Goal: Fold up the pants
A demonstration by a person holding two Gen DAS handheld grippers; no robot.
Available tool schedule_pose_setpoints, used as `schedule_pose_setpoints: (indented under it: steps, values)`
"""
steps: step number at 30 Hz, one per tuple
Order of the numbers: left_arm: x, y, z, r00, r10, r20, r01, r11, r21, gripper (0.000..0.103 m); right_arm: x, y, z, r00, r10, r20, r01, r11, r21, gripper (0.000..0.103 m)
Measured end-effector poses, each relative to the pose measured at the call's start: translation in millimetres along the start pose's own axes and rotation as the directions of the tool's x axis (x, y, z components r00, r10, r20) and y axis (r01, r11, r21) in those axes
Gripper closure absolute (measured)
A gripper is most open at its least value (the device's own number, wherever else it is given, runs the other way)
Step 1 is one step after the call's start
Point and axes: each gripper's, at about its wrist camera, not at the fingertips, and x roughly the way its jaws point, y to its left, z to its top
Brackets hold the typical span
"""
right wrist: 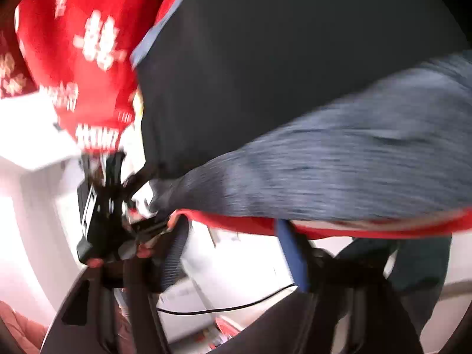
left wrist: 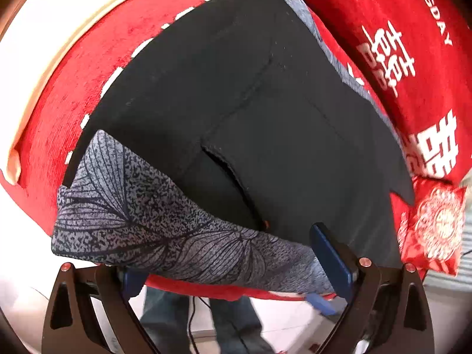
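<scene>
- Surface: your bench (left wrist: 88, 67) is covered by a red plush cloth (left wrist: 368, 6) with white printed characters; a pale wooden edge shows at its far left side in the left wrist view
- Room: pale floor (left wrist: 289, 318) below the near edge of the bench; a black cable (right wrist: 236, 306) trails across it; a person's legs in blue jeans (left wrist: 236, 324) stand just beyond that edge
- A small red cushion (left wrist: 433, 230) with a white round emblem lies at the right of the left wrist view, near the pants
- Writing: "BIGDAY" reads in white capitals on the red cloth, upper right of the left wrist view; beside it are white double-happiness characters; the right wrist view is too blurred for you to read its lettering
- Pants (left wrist: 250, 103): dark, nearly black, spread flat on the red cloth, one pocket slit visible; a grey-blue leaf-patterned band (left wrist: 153, 224) runs along the near edge of the bench
- Left gripper (left wrist: 236, 283): jaws wide apart, blue pads on either side of the patterned band; the right-hand pad lies against the dark fabric, and no pinch shows
- Right gripper (right wrist: 236, 256): jaws parted, sitting at the bench edge just below the patterned band; one blue finger (right wrist: 292, 253) meets the red edge, nothing clamped between them
- The left gripper also shows at the left of the right wrist view as a black frame, at the pants' near corner
</scene>
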Motion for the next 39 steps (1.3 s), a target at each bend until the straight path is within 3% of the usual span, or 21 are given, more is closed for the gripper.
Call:
schedule_pose_setpoints:
  steps: [4, 8, 9, 10, 11, 12, 13, 14, 17, 20, 23, 27, 31, 34, 37, 39]
  values:
    - [10.1, -2.4, -1.8, 0.998, 0.063, -0.021, -0.062, 0.997, 0.049, 0.005, -40.4, -44.1, -7.3, 0.989, 0.067, 0.135, -0.085, 0.988, 0.132, 0.035]
    - [16.6, -2.6, 0.3, 0.997, 0.074, -0.032, -0.073, 0.997, 0.031, 0.007, -52.3, -83.1, -9.3, 0.945, 0.220, 0.243, -0.283, 0.923, 0.263, 0.038]
    - [15.2, -3.6, 0.4, 0.997, 0.079, -0.022, -0.078, 0.997, 0.029, 0.013, -48.9, -88.5, -10.1, 0.936, 0.246, 0.252, -0.315, 0.904, 0.289, 0.048]
    - [12.1, -4.5, 0.4, 0.995, 0.098, -0.007, -0.098, 0.995, 0.027, 0.027, -49.7, -91.5, -11.0, 0.928, 0.268, 0.258, -0.341, 0.890, 0.303, 0.091]
    - [10.9, -5.3, 1.5, 0.994, 0.106, -0.002, -0.106, 0.994, 0.024, 0.043, -53.6, -93.1, -12.8, 0.927, 0.264, 0.267, -0.342, 0.887, 0.310, 0.099]
    - [7.7, -4.6, 2.6, 0.994, 0.109, 0.000, -0.109, 0.994, 0.015, 0.052, -59.1, -89.7, -12.8, 0.929, 0.243, 0.278, -0.326, 0.894, 0.308, 0.099]
    - [5.7, -3.9, 3.9, 0.994, 0.105, -0.006, -0.105, 0.994, 0.009, 0.070, -64.7, -83.4, -12.6, 0.931, 0.234, 0.280, -0.315, 0.902, 0.296, 0.099]
    - [2.2, -2.9, 5.1, 0.995, 0.097, -0.010, -0.097, 0.995, -0.001, 0.073, -72.3, -70.1, -8.9, 0.937, 0.219, 0.270, -0.292, 0.918, 0.268, 0.099]
    - [-21.0, -9.0, 10.8, 0.998, 0.057, 0.027, -0.056, 0.997, -0.048, 0.073, -88.7, -19.8, 8.8, 0.963, 0.158, 0.219, -0.196, 0.966, 0.166, 0.099]
    - [-50.4, -30.8, 22.0, 0.995, 0.043, 0.088, -0.039, 0.998, -0.043, 0.073, -116.5, 27.7, 42.5, 0.975, 0.134, 0.178, -0.142, 0.989, 0.034, 0.099]
    - [-70.0, -61.9, 47.3, 0.987, 0.049, 0.156, -0.048, 0.999, -0.012, 0.073, -135.1, 71.8, 84.9, 0.983, 0.124, 0.138, -0.112, 0.989, -0.092, 0.099]
    - [-79.1, -99.2, 105.4, 0.971, 0.023, 0.238, -0.028, 0.999, 0.016, 0.073, -143.5, 120.7, 162.6, 0.992, 0.086, 0.093, -0.065, 0.975, -0.213, 0.099]
    - [-51.3, -125.7, 175.7, 0.954, 0.075, 0.291, -0.099, 0.992, 0.071, 0.072, -127.1, 140.6, 235.9, 0.999, 0.023, 0.042, -0.011, 0.962, -0.273, 0.099]
    - [-5.9, -128.1, 214.5, 0.949, 0.150, 0.278, -0.182, 0.979, 0.094, 0.072, -93.9, 148.7, 298.2, 0.999, -0.045, 0.008, 0.046, 0.962, -0.270, 0.099]
    - [38.1, -121.8, 238.9, 0.945, 0.217, 0.245, -0.245, 0.965, 0.091, 0.070, -56.9, 121.6, 335.6, 0.992, -0.121, -0.036, 0.109, 0.966, -0.236, 0.098]
    - [46.5, -121.0, 245.5, 0.939, 0.236, 0.250, -0.263, 0.962, 0.077, 0.069, -38.3, 102.6, 349.1, 0.990, -0.126, -0.061, 0.113, 0.977, -0.182, 0.099]
